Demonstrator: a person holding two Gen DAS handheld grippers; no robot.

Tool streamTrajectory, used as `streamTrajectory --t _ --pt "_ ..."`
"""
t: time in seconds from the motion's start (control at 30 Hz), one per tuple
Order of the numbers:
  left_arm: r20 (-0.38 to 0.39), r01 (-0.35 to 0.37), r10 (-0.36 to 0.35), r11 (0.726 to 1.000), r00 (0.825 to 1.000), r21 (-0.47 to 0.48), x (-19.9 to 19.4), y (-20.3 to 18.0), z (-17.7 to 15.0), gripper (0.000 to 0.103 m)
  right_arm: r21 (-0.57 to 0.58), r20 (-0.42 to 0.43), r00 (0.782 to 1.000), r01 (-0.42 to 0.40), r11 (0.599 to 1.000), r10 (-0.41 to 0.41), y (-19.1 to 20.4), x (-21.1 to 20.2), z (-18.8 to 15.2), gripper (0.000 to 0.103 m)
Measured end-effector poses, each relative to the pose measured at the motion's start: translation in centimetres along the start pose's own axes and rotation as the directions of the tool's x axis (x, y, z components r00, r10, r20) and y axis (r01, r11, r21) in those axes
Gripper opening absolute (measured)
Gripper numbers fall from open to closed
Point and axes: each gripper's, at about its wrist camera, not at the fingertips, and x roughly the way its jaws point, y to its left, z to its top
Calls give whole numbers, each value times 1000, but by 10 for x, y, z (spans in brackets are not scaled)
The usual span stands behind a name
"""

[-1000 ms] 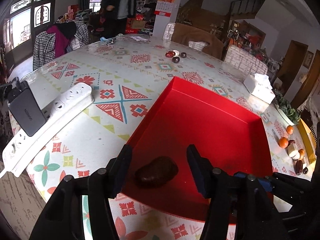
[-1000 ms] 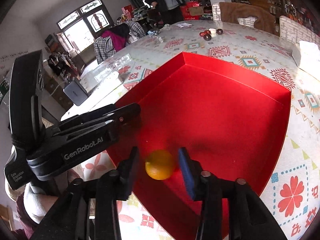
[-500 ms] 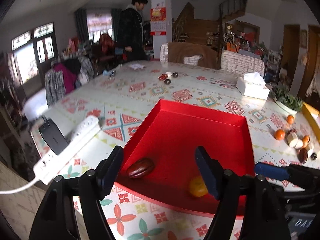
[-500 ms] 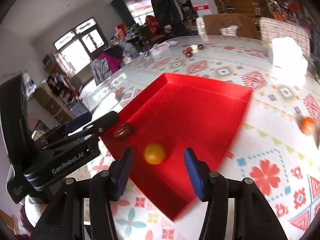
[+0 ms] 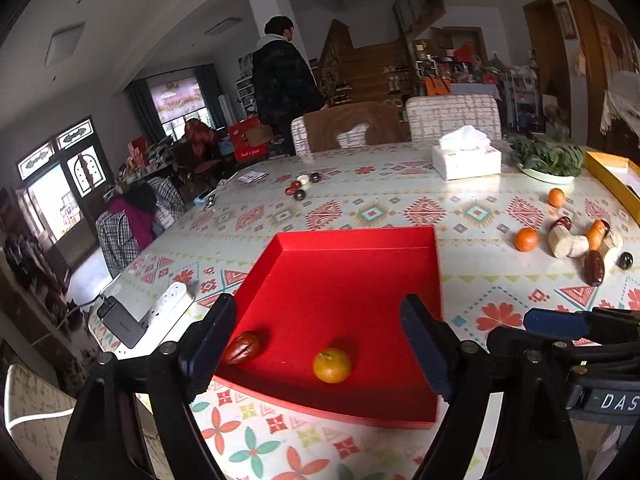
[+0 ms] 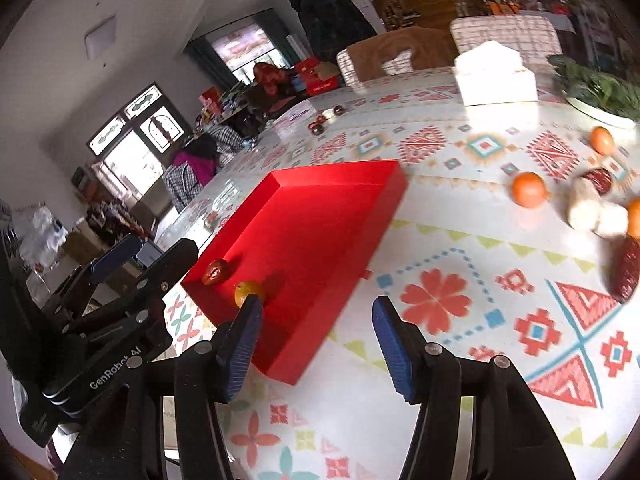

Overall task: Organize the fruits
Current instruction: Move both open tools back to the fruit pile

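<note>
A red tray (image 5: pixel 360 240) (image 6: pixel 344 176) lies on the patterned table. At its near edge rest a dark red date (image 5: pixel 242 353) (image 6: pixel 215 272) and a small orange (image 5: pixel 332 366) (image 6: pixel 247 291). My left gripper (image 5: pixel 316 332) hovers above the tray's near edge, its jaws opening, with nothing held between them. My right gripper (image 6: pixel 316 334) is over the tray's near right corner, jaws also opening and empty. More oranges (image 5: pixel 525 239) (image 6: pixel 529 189), dates (image 5: pixel 594 267) and pale root pieces (image 5: pixel 562 241) lie in a loose group to the right.
A white power strip (image 5: pixel 170 306) with a dark charger (image 5: pixel 120 322) lies left of the tray. A tissue box (image 5: pixel 466 158), a plate of greens (image 5: pixel 546 160) and a yellow box (image 5: pixel 616 178) stand at the far right. A person (image 5: pixel 282 80) stands behind the chairs.
Both grippers let go of their fruit, the date and the orange, in the tray, pulled back and rose. Their jaws widened, and the right view swung right toward the loose fruit.
</note>
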Motion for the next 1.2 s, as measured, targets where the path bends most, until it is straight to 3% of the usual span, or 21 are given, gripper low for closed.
streamTrajectory --t 0.3,0.53,0.77,0.93,1.07,1.2 --pt "-12 43 -42 997 999 70 -4 -45 3 83 81 38 999 27 996 -30 -48 -31 -13 63" --pt "-87 173 -165 981 982 89 9 -83 2 83 153 76 993 79 985 -92 -93 -66 -19 63" --pt "-192 362 -350 932 917 30 28 -115 -11 83 219 116 963 215 952 -244 -149 -126 -22 63" --pt "-223 451 -442 893 869 -14 35 -127 -17 83 269 118 915 345 899 -387 -192 -163 -19 63" --pt "-217 511 -509 858 833 -51 34 -130 -17 83 297 94 890 402 866 -446 -218 -167 -11 63" --pt "-212 571 -571 818 793 -69 35 -139 -10 83 263 67 885 431 864 -461 -227 -153 0 63"
